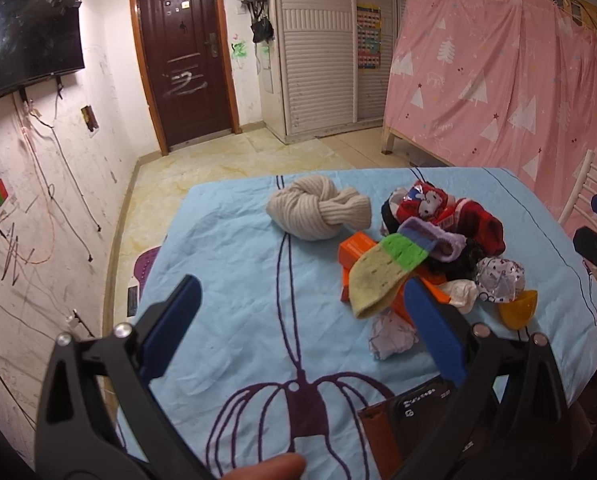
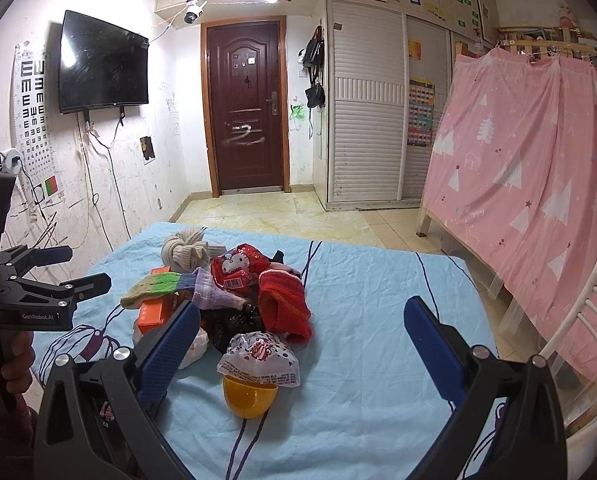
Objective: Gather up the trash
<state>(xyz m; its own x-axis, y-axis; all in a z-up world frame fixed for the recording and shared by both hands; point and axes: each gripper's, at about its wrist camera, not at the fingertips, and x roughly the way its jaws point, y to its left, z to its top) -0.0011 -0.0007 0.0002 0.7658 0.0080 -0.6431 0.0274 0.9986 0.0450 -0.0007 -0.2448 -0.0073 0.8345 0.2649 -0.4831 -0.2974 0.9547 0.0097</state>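
Note:
A pile of socks and trash lies on the blue cloth-covered table [image 1: 226, 264]. It holds a crumpled white wrapper [image 2: 260, 354], a yellow plastic half-shell [image 2: 248, 400], a crumpled paper ball [image 1: 390, 336], an orange box [image 1: 356, 254], a black bag [image 2: 234, 326] and a red printed packet [image 2: 240, 266]. My left gripper [image 1: 302, 308] is open and empty, left of the pile. My right gripper [image 2: 302, 332] is open and empty, with the wrapper and shell between its fingers.
A knotted beige sock [image 1: 318, 210], a striped sock [image 1: 386, 272] and a red sock [image 2: 284, 306] lie in the pile. A dark phone-like object [image 1: 418, 404] lies at the table's near edge. A white chair [image 2: 586, 320] stands at the right, a pink curtain [image 2: 538, 160] behind.

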